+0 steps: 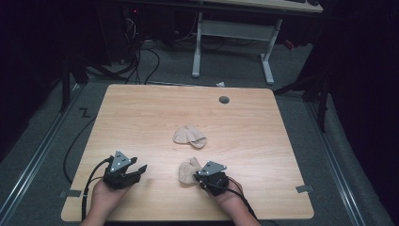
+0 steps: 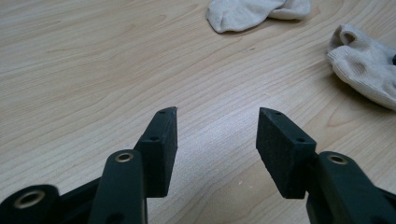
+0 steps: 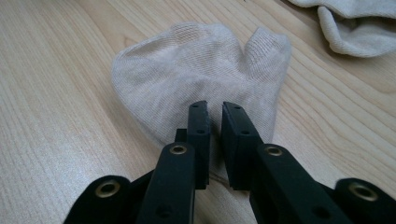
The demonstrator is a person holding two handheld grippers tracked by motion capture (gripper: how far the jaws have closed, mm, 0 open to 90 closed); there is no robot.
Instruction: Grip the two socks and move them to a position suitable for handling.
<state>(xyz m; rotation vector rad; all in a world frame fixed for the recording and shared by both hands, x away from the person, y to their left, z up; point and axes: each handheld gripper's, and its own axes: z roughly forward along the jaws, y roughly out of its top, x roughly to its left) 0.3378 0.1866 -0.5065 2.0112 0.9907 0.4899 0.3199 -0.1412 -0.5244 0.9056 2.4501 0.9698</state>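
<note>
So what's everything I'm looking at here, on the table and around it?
Near sock: one, beige, front of the table, at the right tool's tips.
Far sock: one, beige, folded, middle of the table.
Table: one, light wood, with a round grey hole near its far edge.
Tape patches: two, grey, at the table's front corners.
White desk frame: one, on the floor behind the table.
Cables: several, black, on the grey floor behind.
Left tool: one, black, jaws wide apart over bare wood.
Right tool: one, black, jaws narrowly apart over the near sock.
Hands: two, holding the tools.
</note>
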